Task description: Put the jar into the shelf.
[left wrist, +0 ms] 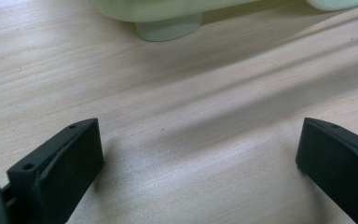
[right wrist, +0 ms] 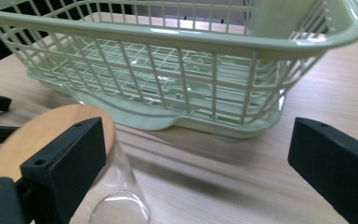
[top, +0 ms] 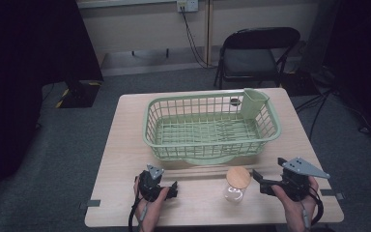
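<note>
A clear glass jar (top: 235, 191) with a round wooden lid (top: 238, 177) stands on the table near the front edge, right of centre. My right gripper (top: 261, 182) is just right of the jar, open and holding nothing. In the right gripper view the lid (right wrist: 37, 133) sits partly behind the left jaw, the glass body (right wrist: 119, 196) is below it, and the gap (right wrist: 198, 154) holds only bare table. My left gripper (top: 173, 187) rests low at the front left, open (left wrist: 198, 149) over bare wood, well apart from the jar.
A light green plastic basket (top: 211, 145) with a cutlery cup (top: 254, 102) in its far right corner takes up the middle of the wooden table (top: 125, 145). Its rim (right wrist: 191, 39) and foot (left wrist: 170, 28) lie close ahead of both grippers. A black folding chair (top: 256, 53) stands beyond the table.
</note>
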Demonstrator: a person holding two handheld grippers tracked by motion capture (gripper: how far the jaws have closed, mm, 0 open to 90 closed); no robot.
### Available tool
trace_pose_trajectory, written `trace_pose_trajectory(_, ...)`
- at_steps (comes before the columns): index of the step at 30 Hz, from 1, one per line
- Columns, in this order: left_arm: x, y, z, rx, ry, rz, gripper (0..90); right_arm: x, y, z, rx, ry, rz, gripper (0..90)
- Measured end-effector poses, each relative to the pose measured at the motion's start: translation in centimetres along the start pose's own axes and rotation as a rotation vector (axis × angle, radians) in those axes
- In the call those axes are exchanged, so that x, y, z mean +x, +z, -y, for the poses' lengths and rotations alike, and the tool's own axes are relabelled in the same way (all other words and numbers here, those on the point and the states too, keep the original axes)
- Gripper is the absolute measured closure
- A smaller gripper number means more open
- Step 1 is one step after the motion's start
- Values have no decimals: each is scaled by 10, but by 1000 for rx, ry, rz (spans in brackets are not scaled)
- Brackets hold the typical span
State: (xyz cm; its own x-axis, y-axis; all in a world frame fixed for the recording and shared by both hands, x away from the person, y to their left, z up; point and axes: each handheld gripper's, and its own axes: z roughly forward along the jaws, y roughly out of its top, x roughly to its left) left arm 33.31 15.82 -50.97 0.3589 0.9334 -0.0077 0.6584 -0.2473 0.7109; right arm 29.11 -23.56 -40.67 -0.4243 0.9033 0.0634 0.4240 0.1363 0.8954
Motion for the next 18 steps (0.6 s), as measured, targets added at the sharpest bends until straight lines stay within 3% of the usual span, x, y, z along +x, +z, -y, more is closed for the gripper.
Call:
trace_pose_trajectory(7, 0, 0, 0, 0, 0, 0, 4, 15, 0, -6, -7, -27, -45, 50)
trace_pose_trajectory(10, 0, 0, 0, 0, 0, 0, 4, 18, 1, -7, -4, -24, -88, 50)
trace_pose_trajectory(12, 0, 0, 0, 0, 0, 0, 4, 22, 1, -7, 0, -39, -80, 50)
trace_pose_trajectory(18, 0, 0, 0, 0, 0, 0, 4, 34, 5, -5, 2, -76, -131, 49)
